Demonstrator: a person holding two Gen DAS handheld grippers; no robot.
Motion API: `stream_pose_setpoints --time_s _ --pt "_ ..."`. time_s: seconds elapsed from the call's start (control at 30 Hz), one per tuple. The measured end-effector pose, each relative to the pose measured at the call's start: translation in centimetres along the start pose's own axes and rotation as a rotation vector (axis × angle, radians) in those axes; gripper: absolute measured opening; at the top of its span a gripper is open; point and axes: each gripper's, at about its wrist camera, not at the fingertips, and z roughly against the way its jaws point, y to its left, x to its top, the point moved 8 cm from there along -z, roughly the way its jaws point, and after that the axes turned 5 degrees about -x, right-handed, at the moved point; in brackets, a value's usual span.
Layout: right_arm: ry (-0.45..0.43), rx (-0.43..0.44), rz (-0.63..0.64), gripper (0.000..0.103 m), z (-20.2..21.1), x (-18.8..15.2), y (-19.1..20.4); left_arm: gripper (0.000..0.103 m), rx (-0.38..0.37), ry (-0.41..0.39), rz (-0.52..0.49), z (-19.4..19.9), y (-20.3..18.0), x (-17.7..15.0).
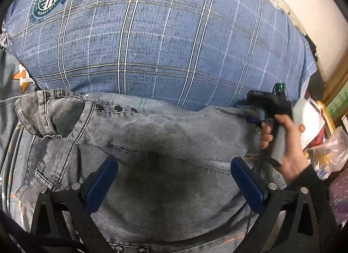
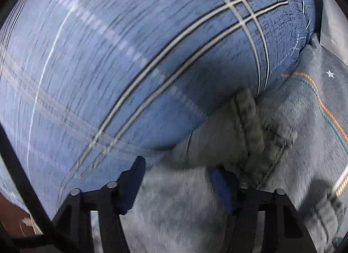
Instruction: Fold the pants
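Observation:
Grey denim pants (image 1: 165,135) lie across a blue plaid bedspread (image 1: 152,35), waistband and pocket at the left, legs running right. My left gripper (image 1: 174,179) is open just above the seat area, its blue pads (image 1: 102,179) wide apart with nothing between them. My right gripper shows at the far right of the left wrist view (image 1: 252,111), held by a hand, at the leg end. In the right wrist view the right gripper (image 2: 176,174) is open over grey denim (image 2: 174,209), next to a hem (image 2: 248,122). That view is blurred.
The plaid cover (image 2: 130,68) bulges like a pillow behind the pants. A grey printed sheet (image 2: 315,105) lies beneath. A wall (image 1: 304,2) and clutter of bags and packages (image 1: 322,135) stand at the right of the bed.

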Motion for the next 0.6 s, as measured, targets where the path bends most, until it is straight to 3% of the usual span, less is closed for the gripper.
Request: stream_pose_setpoints --time_s 0.07,0.13,0.23,0.33,0.4,0.6 --pt "0.011 -0.024 -0.008 0.055 -0.7 0.5 -0.7 0.103 -0.003 0.008 -0.007 -0.2 -0.2 -0.4" --pt "0.044 -0.043 -0.01 0.026 -1.6 0.6 -1.2 0.103 -0.002 0.014 -0.017 -0.5 -0.4 -0.7" --pt "0.036 -0.02 0.02 0.014 -1.2 0.7 -1.1 0.103 -0.007 0.037 -0.033 -1.2 -0.9 -1.2" --pt "-0.002 0.026 0.032 0.014 1.4 0.2 -1.2 0.103 -0.022 0.049 -0.026 -2.2 -1.8 -0.1" --pt "-0.034 0.059 0.048 0.014 3.6 -0.8 -1.2 0.103 -0.071 0.061 0.014 -3.6 -3.2 1.6" --pt "-0.011 0.127 0.099 0.014 5.3 -3.1 -2.3 0.103 -0.221 0.24 0.189 -12.9 -7.7 5.6"
